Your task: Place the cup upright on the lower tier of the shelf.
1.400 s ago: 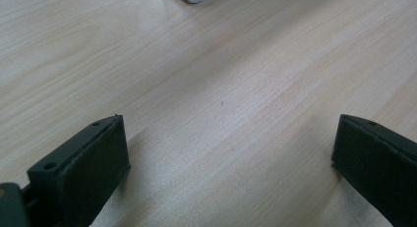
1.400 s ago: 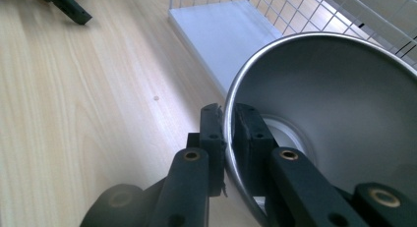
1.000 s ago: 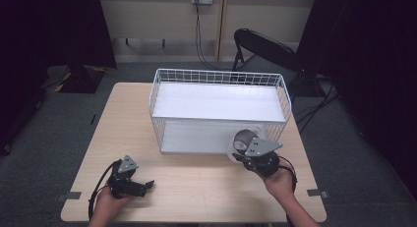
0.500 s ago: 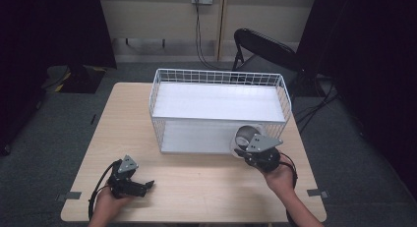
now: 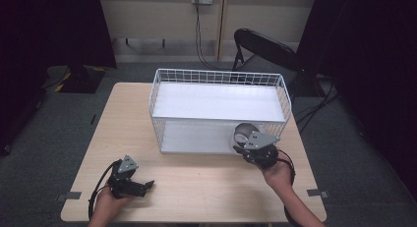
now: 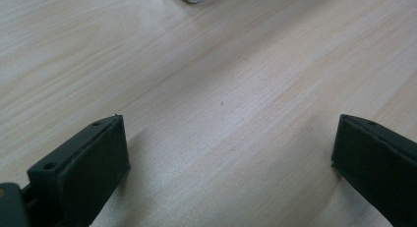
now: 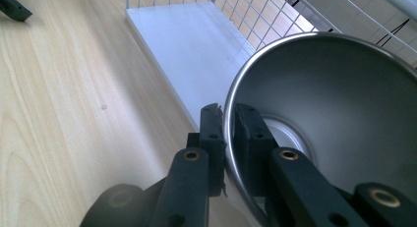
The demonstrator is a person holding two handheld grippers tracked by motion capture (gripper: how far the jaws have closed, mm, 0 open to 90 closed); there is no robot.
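Metal bowl (image 7: 334, 119) is pinched by its rim in the right gripper (image 7: 227, 124), held tilted at the wire basket's (image 5: 219, 120) near right corner; the basket lies straight ahead. Left gripper (image 5: 142, 185) is rested wide open, nothing held, far left on the surface (image 5: 206, 187)

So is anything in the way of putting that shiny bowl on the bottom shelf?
Nothing visible. The right gripper pinches the bowl by its rim, right at the open front of the rack, whose lower shelf lies bare.
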